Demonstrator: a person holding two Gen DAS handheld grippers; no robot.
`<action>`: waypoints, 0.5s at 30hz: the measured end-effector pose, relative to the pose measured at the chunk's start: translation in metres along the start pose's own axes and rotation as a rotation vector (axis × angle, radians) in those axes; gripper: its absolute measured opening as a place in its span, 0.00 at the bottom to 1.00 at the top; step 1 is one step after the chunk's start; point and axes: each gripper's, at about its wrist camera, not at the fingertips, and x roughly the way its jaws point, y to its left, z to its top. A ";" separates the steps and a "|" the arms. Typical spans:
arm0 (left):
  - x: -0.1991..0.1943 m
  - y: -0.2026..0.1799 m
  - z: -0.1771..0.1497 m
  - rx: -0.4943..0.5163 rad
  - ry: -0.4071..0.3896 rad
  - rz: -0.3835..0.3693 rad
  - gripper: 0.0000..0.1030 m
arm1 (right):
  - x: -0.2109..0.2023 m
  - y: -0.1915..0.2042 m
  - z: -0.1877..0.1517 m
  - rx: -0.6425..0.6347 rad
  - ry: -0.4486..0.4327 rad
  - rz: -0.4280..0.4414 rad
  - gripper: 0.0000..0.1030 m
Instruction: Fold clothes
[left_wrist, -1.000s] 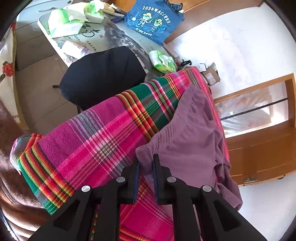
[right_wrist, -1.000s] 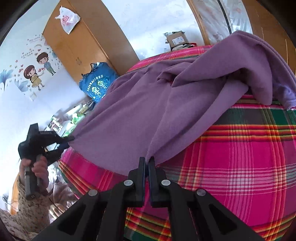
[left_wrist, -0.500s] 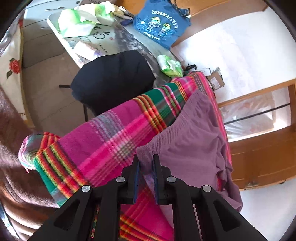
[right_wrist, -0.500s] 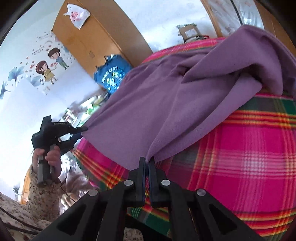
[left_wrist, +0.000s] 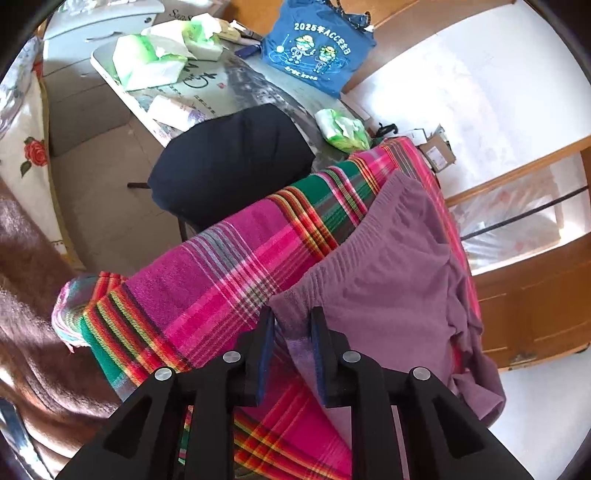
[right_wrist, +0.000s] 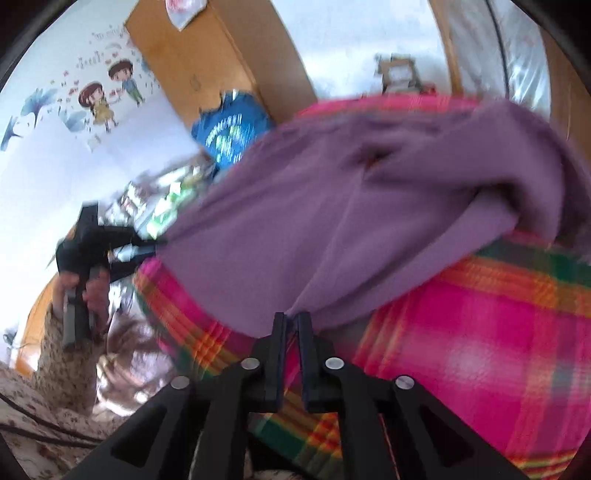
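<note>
- Two grippers, one purple garment (left_wrist: 388, 280) lying spread over a pink plaid blanket (left_wrist: 207, 280) (bed or sofa, can't tell which).
- Left gripper (left_wrist: 291, 321) has just been opening. Its jaws stand apart with the garment's ribbed corner loose between them, and the pads don't look like they're pressing.
- Right gripper (right_wrist: 291, 319) has just been opening too. There's only a narrow gap, with a lower edge of the purple cloth right at the tips (view is blurry, so contact is hard to call).
- My read: this is the let-go after laying the piece flat.
- Next move probably needs both grippers to back off clear without dragging the fabric, then re-pinch an edge to start a fold.
</note>
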 end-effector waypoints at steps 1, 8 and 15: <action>-0.003 -0.001 0.000 0.009 -0.011 0.008 0.21 | -0.005 -0.005 0.005 0.003 -0.026 -0.022 0.08; -0.024 -0.030 -0.007 0.127 -0.102 0.024 0.25 | -0.020 -0.064 0.023 0.175 -0.123 -0.141 0.14; -0.005 -0.085 -0.035 0.304 -0.008 -0.077 0.36 | -0.018 -0.108 0.034 0.404 -0.220 -0.097 0.56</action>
